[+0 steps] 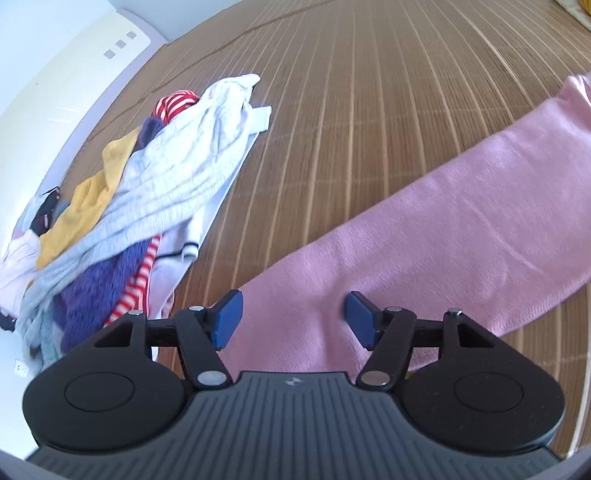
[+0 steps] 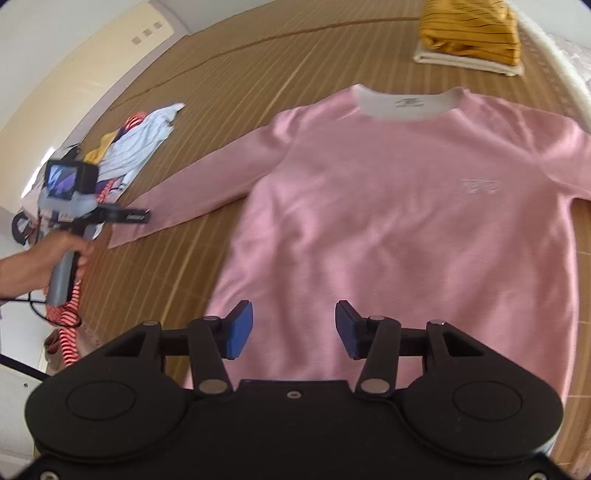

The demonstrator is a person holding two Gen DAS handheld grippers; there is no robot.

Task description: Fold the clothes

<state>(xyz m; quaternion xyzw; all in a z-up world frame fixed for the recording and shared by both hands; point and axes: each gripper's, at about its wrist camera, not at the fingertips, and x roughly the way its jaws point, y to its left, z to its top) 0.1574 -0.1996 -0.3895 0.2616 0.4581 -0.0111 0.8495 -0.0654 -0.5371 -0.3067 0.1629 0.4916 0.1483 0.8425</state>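
A pink sweatshirt (image 2: 388, 221) lies flat, front up, on the bamboo mat, its white collar toward the far side. Its left sleeve (image 1: 424, 236) stretches out across the mat. My left gripper (image 1: 292, 319) hovers over the cuff end of that sleeve, jaws open, nothing between the blue pads. It also shows in the right wrist view as the left gripper (image 2: 138, 216) held by a hand at the sleeve's end. My right gripper (image 2: 294, 329) is open above the sweatshirt's lower hem with nothing in it.
A heap of unfolded clothes (image 1: 122, 206), white, yellow, purple and red-striped, lies at the mat's left edge. A folded mustard striped garment (image 2: 472, 33) on a white one sits at the far right. Bare bamboo mat (image 1: 369, 92) lies beyond the sleeve.
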